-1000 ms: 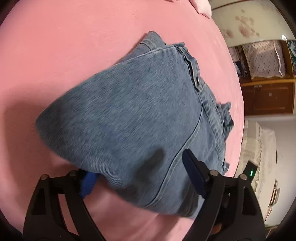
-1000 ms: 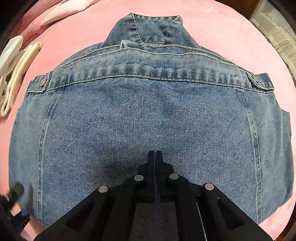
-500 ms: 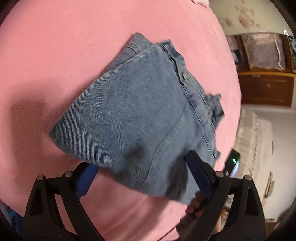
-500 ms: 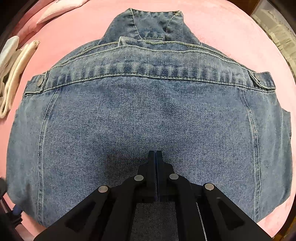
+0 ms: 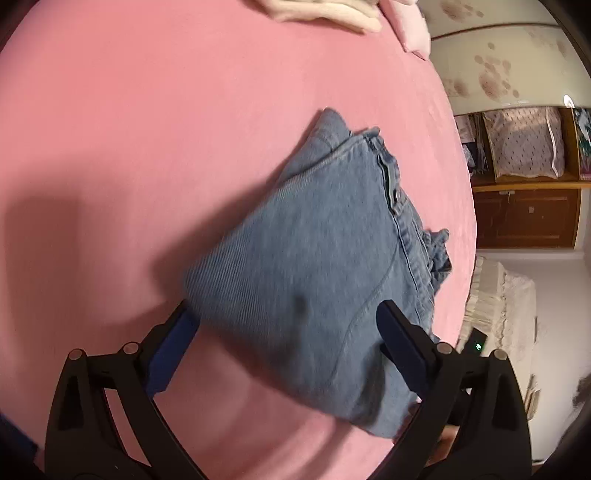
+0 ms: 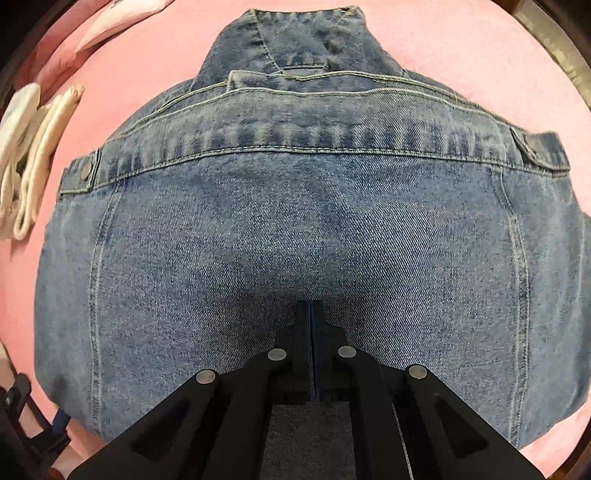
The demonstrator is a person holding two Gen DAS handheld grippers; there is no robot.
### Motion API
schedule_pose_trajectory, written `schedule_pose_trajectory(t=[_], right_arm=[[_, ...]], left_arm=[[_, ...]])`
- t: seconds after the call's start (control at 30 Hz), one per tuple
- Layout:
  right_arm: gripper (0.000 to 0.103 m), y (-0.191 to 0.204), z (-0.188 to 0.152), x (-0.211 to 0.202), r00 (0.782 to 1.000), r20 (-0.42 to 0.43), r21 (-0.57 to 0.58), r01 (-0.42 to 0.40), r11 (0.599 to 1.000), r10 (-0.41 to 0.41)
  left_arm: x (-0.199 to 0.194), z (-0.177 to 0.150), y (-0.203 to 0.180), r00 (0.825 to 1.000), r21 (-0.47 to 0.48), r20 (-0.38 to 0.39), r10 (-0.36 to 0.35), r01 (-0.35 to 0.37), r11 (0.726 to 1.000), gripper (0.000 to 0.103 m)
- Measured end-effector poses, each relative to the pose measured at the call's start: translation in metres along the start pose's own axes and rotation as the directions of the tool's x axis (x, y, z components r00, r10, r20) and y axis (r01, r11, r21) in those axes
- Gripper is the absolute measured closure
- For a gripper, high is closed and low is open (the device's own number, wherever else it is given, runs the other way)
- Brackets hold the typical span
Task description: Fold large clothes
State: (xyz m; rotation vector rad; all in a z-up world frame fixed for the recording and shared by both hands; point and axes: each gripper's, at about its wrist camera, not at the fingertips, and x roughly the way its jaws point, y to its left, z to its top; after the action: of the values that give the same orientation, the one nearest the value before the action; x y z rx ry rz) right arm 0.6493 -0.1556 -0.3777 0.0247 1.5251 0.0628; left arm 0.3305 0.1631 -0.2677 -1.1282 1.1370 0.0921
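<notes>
Left gripper has backed off since a second ago: the jacket sits smaller and farther out in the left view, and cream cloth has come into frame at 12 o'clock. Jaws opening, already wide, framing the jacket's near corner, pads off the fabric.

Pink bedspread fills both views. Folded denim jacket lies on it; in the right view the jacket fills the frame, long axis 9 to 3 o'clock, collar pointing to 12, snap tabs at both ends of the waistband seam. In the left view its long axis runs 11 to 5 o'clock, collar end at 11.

Right gripper at 6 o'clock, jaws pressed together, nothing between them, tips over the jacket's back panel; contact unclear. Jacket's lower edge hidden behind the gripper body. Left view motion-blurred. White folded cloth at 9 o'clock, cut off by frame edge.
</notes>
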Motion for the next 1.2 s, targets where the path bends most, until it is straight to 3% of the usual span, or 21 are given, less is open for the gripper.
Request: schedule_pose_trajectory(t=[0.13,0.3,0.37,0.43,0.47,0.53,0.63,0.7,0.8,0.87,0.97,1.2], right_arm=[[0.100,-0.016,0.005,0.000,0.999,-0.003,0.019,-0.051,0.999,0.051],[0.100,-0.030,0.018,-0.002,0.995,-0.045,0.001,-0.086,0.996,0.086],[0.100,-0.036,0.023,-0.003,0.994,-0.056,-0.003,-0.095,0.996,0.094],[0.100,-0.040,0.027,-0.004,0.993,-0.063,0.003,-0.103,0.995,0.103],[0.100,-0.043,0.028,-0.005,0.992,-0.064,0.007,-0.106,0.994,0.106],[0.100,-0.056,0.027,0.000,0.992,-0.064,0.017,-0.109,0.994,0.110],[0.100,-0.064,0.032,0.000,0.993,-0.070,0.019,-0.098,0.995,0.099],[0.100,-0.057,0.030,-0.004,0.995,-0.072,0.006,-0.072,0.997,0.072],[0.100,-0.051,0.032,-0.007,0.997,-0.072,-0.028,-0.028,0.999,0.026],[0.100,-0.052,0.033,-0.009,0.998,-0.068,-0.040,-0.012,0.999,0.010],[0.100,-0.053,0.031,-0.013,0.999,-0.053,-0.044,0.000,0.999,-0.002],[0.100,-0.057,0.018,-0.022,1.000,0.015,-0.056,0.023,0.998,-0.022]], left_arm=[[0.027,0.021,-0.002,1.000,0.006,-0.010,0.020,-0.020,1.000,0.008],[0.039,0.022,-0.009,0.997,0.061,-0.018,0.079,-0.078,0.995,0.011],[0.040,0.021,-0.012,0.990,0.080,-0.019,0.141,-0.139,0.987,0.027],[0.037,0.023,-0.013,0.976,0.090,-0.026,0.216,-0.212,0.973,0.058],[0.034,0.024,-0.011,0.973,0.077,-0.029,0.228,-0.225,0.971,0.063],[0.023,0.028,-0.004,0.981,0.016,-0.036,0.193,-0.192,0.981,0.079],[0.006,0.026,-0.013,0.982,0.033,-0.023,0.189,-0.188,0.982,0.085],[-0.010,0.019,-0.032,0.985,0.082,0.040,0.165,-0.168,0.982,0.087],[-0.040,-0.002,-0.064,0.986,0.170,0.155,0.059,-0.086,0.982,0.089],[-0.054,-0.016,-0.090,0.978,0.258,0.206,-0.022,-0.032,0.966,0.090],[-0.067,-0.032,-0.115,0.967,0.354,0.213,-0.138,0.055,0.934,0.091],[-0.070,-0.058,-0.154,0.943,0.445,0.196,-0.268,0.158,0.881,0.091]])
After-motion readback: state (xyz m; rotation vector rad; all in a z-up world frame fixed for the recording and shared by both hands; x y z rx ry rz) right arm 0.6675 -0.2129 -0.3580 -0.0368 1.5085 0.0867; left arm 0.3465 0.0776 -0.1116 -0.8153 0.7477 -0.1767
